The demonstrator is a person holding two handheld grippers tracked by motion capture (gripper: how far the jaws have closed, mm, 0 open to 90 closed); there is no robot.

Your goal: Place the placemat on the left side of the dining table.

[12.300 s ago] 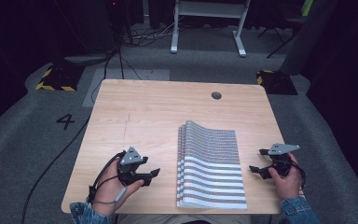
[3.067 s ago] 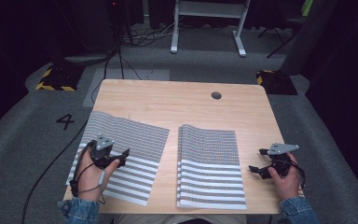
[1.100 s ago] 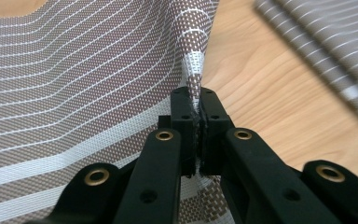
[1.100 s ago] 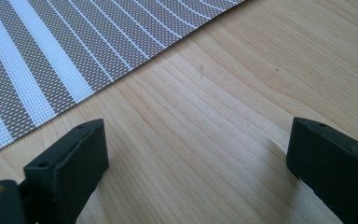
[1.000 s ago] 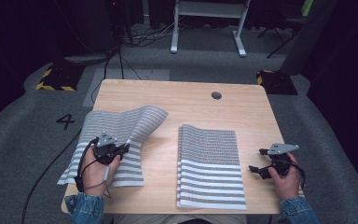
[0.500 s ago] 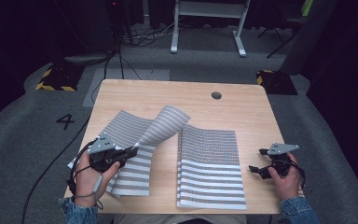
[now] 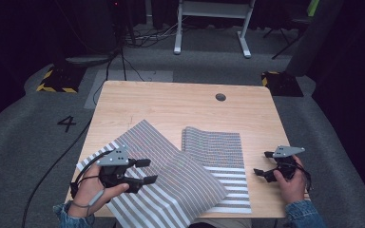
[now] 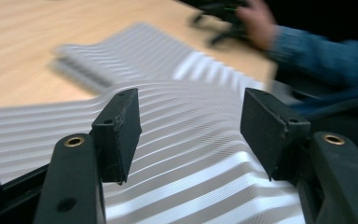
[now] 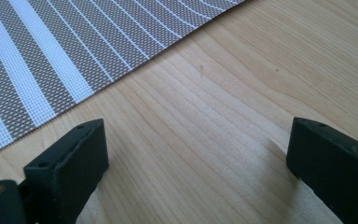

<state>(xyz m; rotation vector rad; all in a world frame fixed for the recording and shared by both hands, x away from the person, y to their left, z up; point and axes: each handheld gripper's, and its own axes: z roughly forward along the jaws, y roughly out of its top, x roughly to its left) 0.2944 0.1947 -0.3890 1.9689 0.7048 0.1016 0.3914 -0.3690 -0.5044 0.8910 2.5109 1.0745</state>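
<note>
At the near left, the left gripper (image 7: 141,171) has just spread above the striped mat (image 7: 171,175), seemingly released; the right gripper (image 7: 265,164) rests spread.

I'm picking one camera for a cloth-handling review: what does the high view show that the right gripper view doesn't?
High view alone: the left gripper, jaws open after just releasing, above the loose striped mat, which lies askew over the folded mat's near left corner; also the table hole.
Right gripper view alone: the mat's woven mesh up close.
Both: the open right gripper over bare table beside striped mat.
</note>
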